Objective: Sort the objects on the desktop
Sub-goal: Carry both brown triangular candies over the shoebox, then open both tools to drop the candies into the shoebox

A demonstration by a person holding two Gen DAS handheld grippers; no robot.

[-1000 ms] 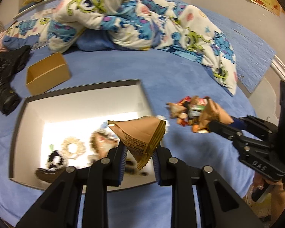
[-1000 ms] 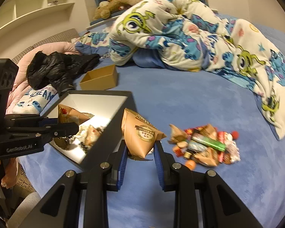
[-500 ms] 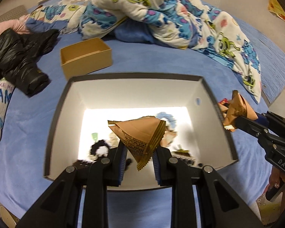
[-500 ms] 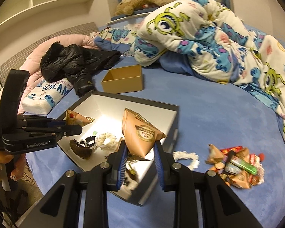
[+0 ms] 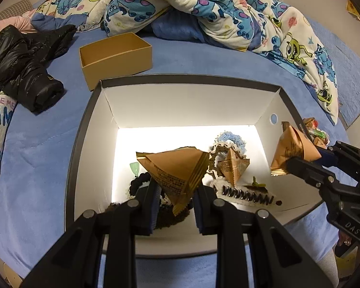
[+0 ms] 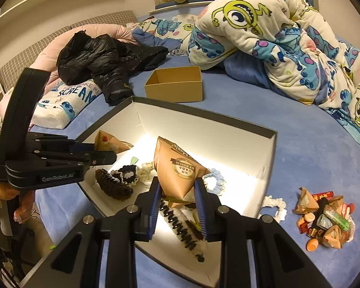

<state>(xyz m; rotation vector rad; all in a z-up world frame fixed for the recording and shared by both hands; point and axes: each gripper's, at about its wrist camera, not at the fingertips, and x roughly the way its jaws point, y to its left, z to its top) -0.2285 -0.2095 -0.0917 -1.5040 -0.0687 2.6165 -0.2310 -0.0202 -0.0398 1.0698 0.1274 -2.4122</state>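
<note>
My left gripper [image 5: 176, 195] is shut on a brown pyramid snack packet [image 5: 177, 168], held above the inside of the big white box with a dark rim [image 5: 83, 129]. My right gripper [image 6: 178, 198] is shut on a second brown pyramid packet [image 6: 180, 170] over the same box [image 6: 272, 148]. In the left wrist view the right gripper [image 5: 297, 163] comes in from the right with its packet [image 5: 291, 148]. Inside the box lie another brown packet [image 5: 232, 165], hair scrunchies [image 6: 113, 184] and a spiral hair clip [image 5: 248, 194].
A small open tan cardboard box [image 5: 115, 60] stands behind the big box. A pile of small snacks [image 6: 326, 220] and a white scrunchie [image 6: 274, 206] lie on the blue bedcover right of it. A black jacket [image 6: 103, 55], a printed quilt [image 6: 276, 38] and pillows lie behind.
Both grippers have travelled left with their packets, from beside the snack pile to over the big box. The grips have not changed.
</note>
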